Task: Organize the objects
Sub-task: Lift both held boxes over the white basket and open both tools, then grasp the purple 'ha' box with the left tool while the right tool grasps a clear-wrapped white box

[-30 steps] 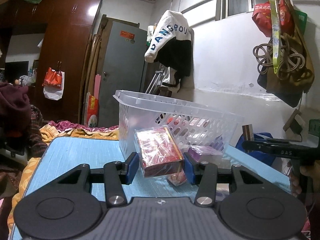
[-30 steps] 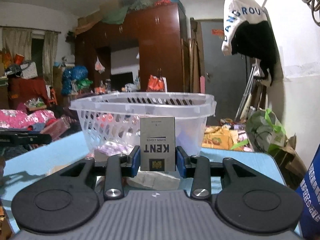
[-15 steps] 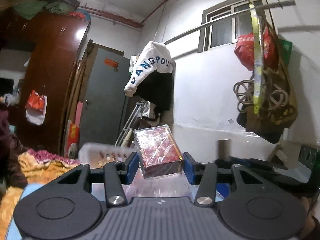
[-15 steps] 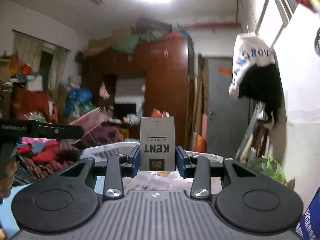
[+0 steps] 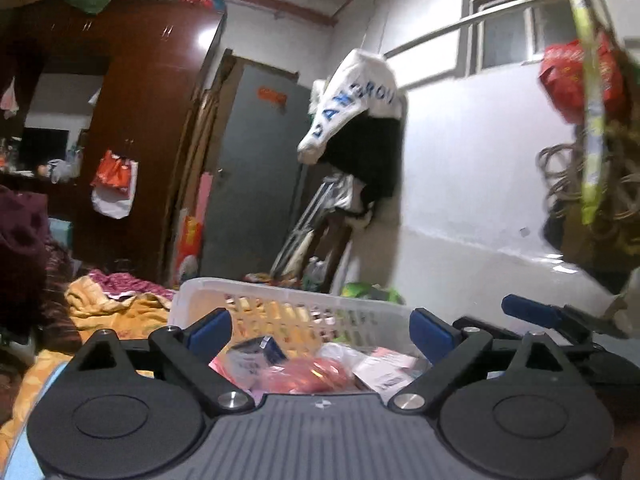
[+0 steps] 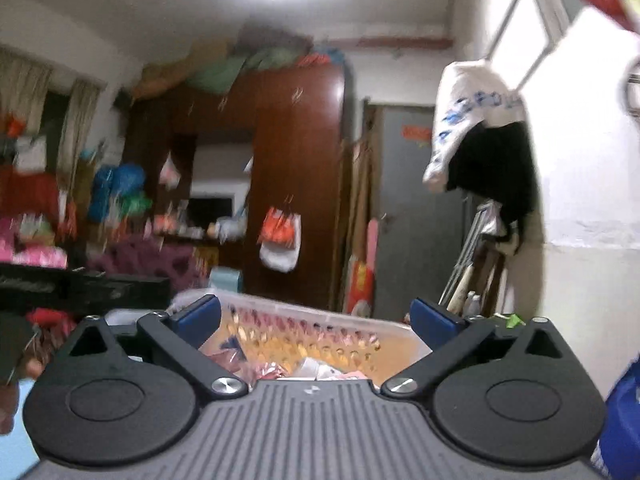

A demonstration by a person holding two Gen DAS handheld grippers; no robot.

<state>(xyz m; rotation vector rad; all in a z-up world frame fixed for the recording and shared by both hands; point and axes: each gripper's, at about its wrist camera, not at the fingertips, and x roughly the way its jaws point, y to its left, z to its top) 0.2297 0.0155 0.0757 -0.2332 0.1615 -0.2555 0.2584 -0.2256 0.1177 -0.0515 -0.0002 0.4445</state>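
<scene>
A white slotted plastic basket (image 5: 280, 294) stands just ahead of and below my left gripper (image 5: 320, 330), which is open and empty above it. Inside lie a red wrapped box (image 5: 316, 374), a blue-and-white packet (image 5: 256, 354) and other small packs. In the right wrist view the same basket (image 6: 320, 316) lies below my right gripper (image 6: 316, 318), also open and empty. The right gripper's blue finger (image 5: 532, 312) shows at the right edge of the left wrist view.
The basket stands on a light blue table (image 5: 24, 436). Bedding in orange and red (image 5: 116, 308) lies to the left. A brown wardrobe (image 5: 148, 120), a grey door (image 5: 256, 184) and a hanging jacket (image 5: 360, 120) stand behind. Bags hang on the right wall (image 5: 592, 152).
Both grippers have opened over the basket. The red box has left the left gripper and the Kent pack has left the right gripper; the red box now lies in the basket.
</scene>
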